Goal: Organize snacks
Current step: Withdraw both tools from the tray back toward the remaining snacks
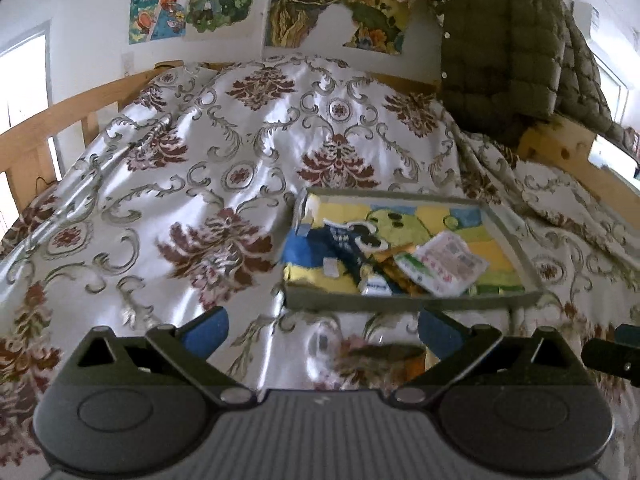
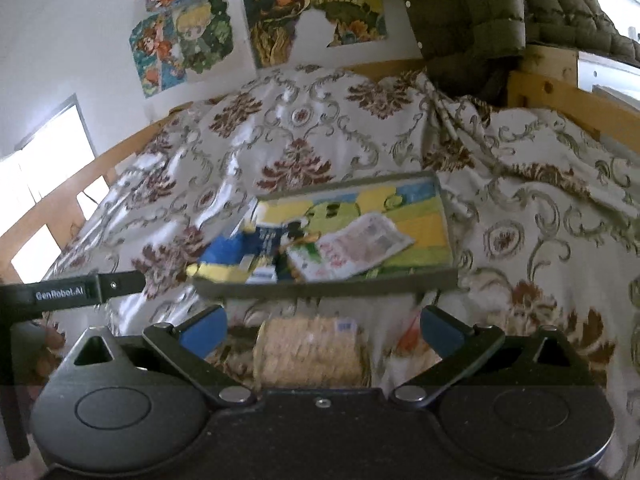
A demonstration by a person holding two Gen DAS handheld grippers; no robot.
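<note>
So there's a bed with a shiny flowery bedspread point(image 1: 224, 152) taking up most of the room, and a green puffy jacket point(image 1: 508, 48) is hanging off the wooden frame at the far end. A shallow tray point(image 2: 320, 286) with a cartoon lining is sitting on the covers, holding a white snack packet point(image 2: 362, 246) and a dark blue packet point(image 1: 348, 244). A pack of crackers point(image 2: 310, 350) is lying just in front of it. The left gripper point(image 1: 322, 330) and the right gripper point(image 2: 322, 328) are both hovering spread wide, holding nothing.

Bedroom: bed point(image 1: 248, 128), wall posters point(image 1: 192, 0).
</note>
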